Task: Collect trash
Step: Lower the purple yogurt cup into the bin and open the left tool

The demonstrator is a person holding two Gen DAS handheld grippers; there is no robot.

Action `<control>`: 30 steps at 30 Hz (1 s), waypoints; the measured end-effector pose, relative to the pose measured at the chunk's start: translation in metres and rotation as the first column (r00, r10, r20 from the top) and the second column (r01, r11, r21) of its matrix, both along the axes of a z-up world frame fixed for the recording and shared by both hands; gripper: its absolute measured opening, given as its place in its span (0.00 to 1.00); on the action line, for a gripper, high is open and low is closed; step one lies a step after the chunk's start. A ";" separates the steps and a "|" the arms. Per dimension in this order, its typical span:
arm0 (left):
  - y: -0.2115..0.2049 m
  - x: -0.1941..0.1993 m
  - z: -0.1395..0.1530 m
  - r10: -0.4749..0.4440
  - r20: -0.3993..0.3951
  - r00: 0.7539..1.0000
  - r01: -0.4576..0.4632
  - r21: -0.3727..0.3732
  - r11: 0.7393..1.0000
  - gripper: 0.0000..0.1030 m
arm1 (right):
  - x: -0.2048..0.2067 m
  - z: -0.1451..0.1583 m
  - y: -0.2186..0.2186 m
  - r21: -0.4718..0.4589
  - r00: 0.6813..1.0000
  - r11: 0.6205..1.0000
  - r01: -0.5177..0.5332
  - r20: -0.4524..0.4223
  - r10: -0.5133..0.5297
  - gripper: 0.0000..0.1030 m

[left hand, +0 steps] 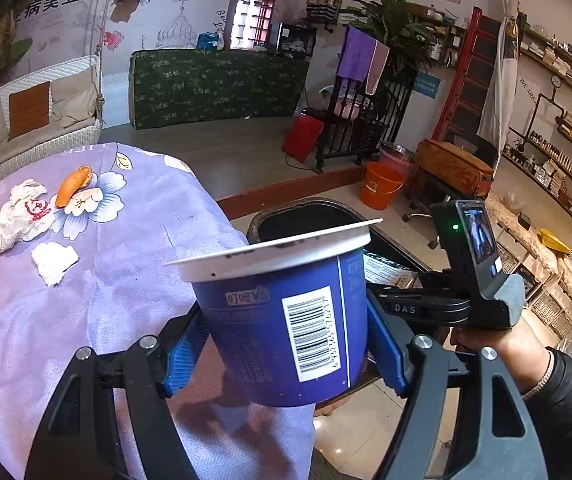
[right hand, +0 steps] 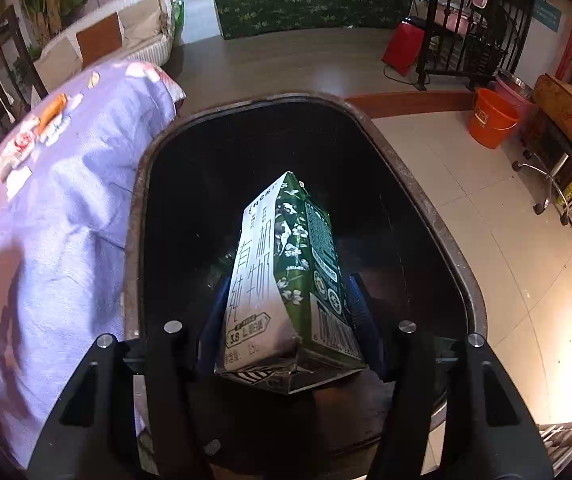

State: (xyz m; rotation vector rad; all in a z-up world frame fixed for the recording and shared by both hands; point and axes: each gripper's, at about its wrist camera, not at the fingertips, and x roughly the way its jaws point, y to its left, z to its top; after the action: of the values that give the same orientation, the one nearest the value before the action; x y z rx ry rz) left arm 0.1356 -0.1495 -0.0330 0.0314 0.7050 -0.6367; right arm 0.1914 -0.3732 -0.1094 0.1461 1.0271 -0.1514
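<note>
Left gripper (left hand: 286,344): my blue-padded jaws pinch the blue paper cup with a white rim and lid (left hand: 281,312) by its two sides, upright, held off the table edge.
Cup label: a white barcode panel runs down its side; a small grey logo box sits beside it, its characters too blurred for me to read.
Right gripper (right hand: 292,312): my jaws clamp the green-and-white flower-printed milk carton (right hand: 286,276), held over the mouth of the dark oval-rimmed trash bin (right hand: 418,196).
Carton label: large Chinese characters, 有机纯牛奶 as far as I can make out, and the figure 3.8 in a badge near its base.
Right gripper body, seen from the left wrist: the letters DAS in white.
Trash on the table: a crumpled white wrapper with a red mark (left hand: 23,214), an orange peel-like scrap (left hand: 73,185) and a white paper wad (left hand: 54,261) lie on the lilac flower-patterned tablecloth (left hand: 125,280).
Background: a red booth (left hand: 254,4) lettered TELEPHONE; an orange plastic bucket (left hand: 380,185) on the floor.
</note>
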 end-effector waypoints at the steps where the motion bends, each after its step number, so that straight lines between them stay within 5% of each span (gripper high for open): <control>1: -0.002 0.001 -0.001 -0.004 -0.005 1.000 0.004 0.001 1.000 0.70 | 0.002 -0.004 0.001 -0.010 1.000 1.000 -0.005 -0.020 0.005 0.57; 15: -0.027 0.004 -0.009 -0.053 -0.016 0.998 0.054 0.042 0.998 0.70 | 0.004 -0.006 -0.001 -0.059 0.999 0.998 0.016 -0.045 -0.019 0.63; 30: -0.072 0.016 -0.014 -0.121 -0.034 0.992 0.123 0.074 0.990 0.70 | -0.055 0.040 -0.006 -0.132 0.976 0.984 0.123 0.197 -0.096 0.80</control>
State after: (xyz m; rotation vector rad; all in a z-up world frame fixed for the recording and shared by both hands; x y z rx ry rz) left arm 0.1518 -0.2216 -0.0473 0.1361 0.7598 -0.7284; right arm 0.1364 -0.3795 -0.0693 0.0847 0.8151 -0.3054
